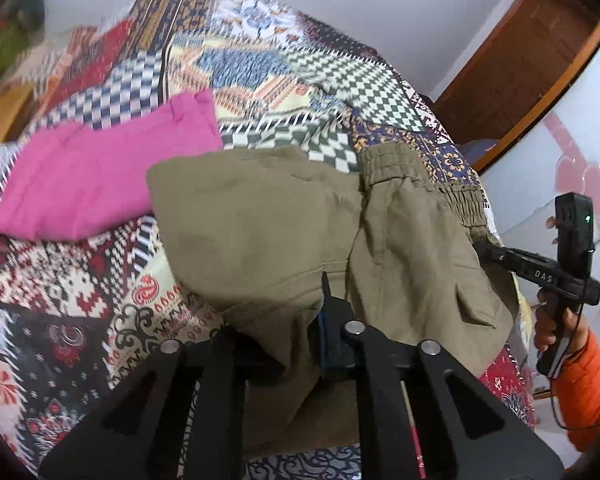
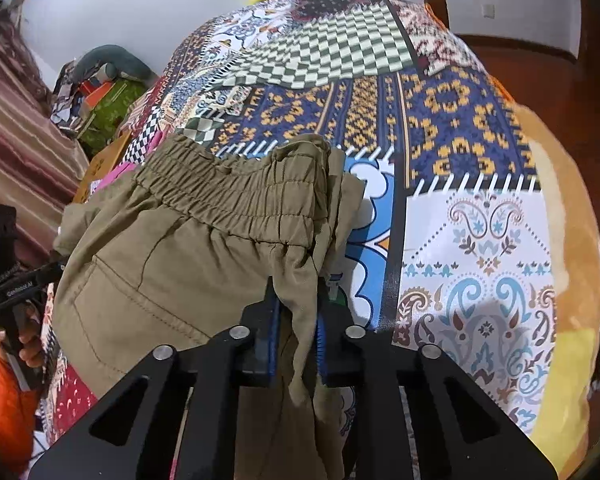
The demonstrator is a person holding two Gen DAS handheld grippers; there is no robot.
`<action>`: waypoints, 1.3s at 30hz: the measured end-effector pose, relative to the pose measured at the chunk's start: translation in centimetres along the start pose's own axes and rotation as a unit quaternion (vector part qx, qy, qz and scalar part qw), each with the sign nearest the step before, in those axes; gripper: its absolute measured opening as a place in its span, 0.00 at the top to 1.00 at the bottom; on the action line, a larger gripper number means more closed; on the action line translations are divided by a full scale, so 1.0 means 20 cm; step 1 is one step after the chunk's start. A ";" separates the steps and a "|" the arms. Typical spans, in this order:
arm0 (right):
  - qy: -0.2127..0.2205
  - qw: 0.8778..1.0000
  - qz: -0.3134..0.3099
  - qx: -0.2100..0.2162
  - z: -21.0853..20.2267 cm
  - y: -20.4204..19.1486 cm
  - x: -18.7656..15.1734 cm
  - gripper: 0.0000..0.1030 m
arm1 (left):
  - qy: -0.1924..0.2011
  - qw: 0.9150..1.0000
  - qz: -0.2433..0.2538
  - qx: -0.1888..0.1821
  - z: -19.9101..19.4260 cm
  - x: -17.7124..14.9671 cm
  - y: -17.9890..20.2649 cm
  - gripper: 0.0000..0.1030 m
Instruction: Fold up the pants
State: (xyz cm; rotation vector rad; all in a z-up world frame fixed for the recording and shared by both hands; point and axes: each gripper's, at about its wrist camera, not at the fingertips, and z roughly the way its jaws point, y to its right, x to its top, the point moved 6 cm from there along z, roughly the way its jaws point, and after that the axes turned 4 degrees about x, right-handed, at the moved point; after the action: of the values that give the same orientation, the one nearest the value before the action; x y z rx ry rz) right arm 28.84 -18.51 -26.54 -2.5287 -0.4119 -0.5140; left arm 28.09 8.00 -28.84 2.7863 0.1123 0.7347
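Note:
Khaki pants (image 1: 260, 216) with an elastic waistband (image 2: 228, 196) lie bunched near the front edge of a patchwork bedspread (image 1: 260, 64). My left gripper (image 1: 300, 320) is shut on a fold of the pants' cloth. One of its fingers (image 1: 327, 296) shows and the other is buried under the cloth. My right gripper (image 2: 298, 312) is shut on the pants (image 2: 160, 264) just below the waistband's right end, with cloth pinched between its blue pads. In the left wrist view, the right gripper (image 1: 480, 250) meets the pants' right side. In the right wrist view, the left gripper (image 2: 58, 266) meets their left side.
A folded pink garment (image 1: 100, 176) lies left of the pants on the bedspread (image 2: 460, 120). Hands in orange sleeves (image 1: 584, 380) hold the grippers. A pile of bags and cloth (image 2: 104, 96) sits beyond the bed's left side. A wooden door frame (image 1: 520, 72) stands at the right.

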 end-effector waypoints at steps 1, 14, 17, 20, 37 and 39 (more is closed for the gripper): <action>0.005 1.000 -0.002 -0.002 -0.01 -0.01 0.01 0.90 | 0.006 1.000 0.010 0.004 -0.02 0.01 0.02 0.92; 0.046 0.998 -0.046 -0.006 -0.18 -0.16 0.10 0.92 | 0.064 0.995 0.068 0.033 -0.24 0.08 0.19 0.94; 0.054 0.997 -0.060 -0.006 -0.20 -0.21 0.14 0.92 | 0.074 0.994 0.068 0.037 -0.29 0.09 0.19 0.94; 0.063 0.996 -0.071 -0.003 -0.22 -0.26 0.17 0.92 | 0.083 0.993 0.066 0.042 -0.34 0.11 0.17 0.94; 0.106 0.986 -0.132 0.012 -0.19 -0.65 0.50 0.92 | 0.155 0.984 0.035 0.077 -0.64 0.38 -0.12 0.94; 0.110 0.984 -0.137 0.014 -0.16 -0.70 0.55 0.92 | 0.160 0.983 0.032 0.082 -0.66 0.42 -0.17 0.94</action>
State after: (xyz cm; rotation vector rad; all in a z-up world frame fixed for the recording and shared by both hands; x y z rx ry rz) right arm 32.20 -6.74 -13.21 -2.3660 -0.6814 -0.8745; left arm 28.80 15.49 -14.72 2.8095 0.1499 1.2382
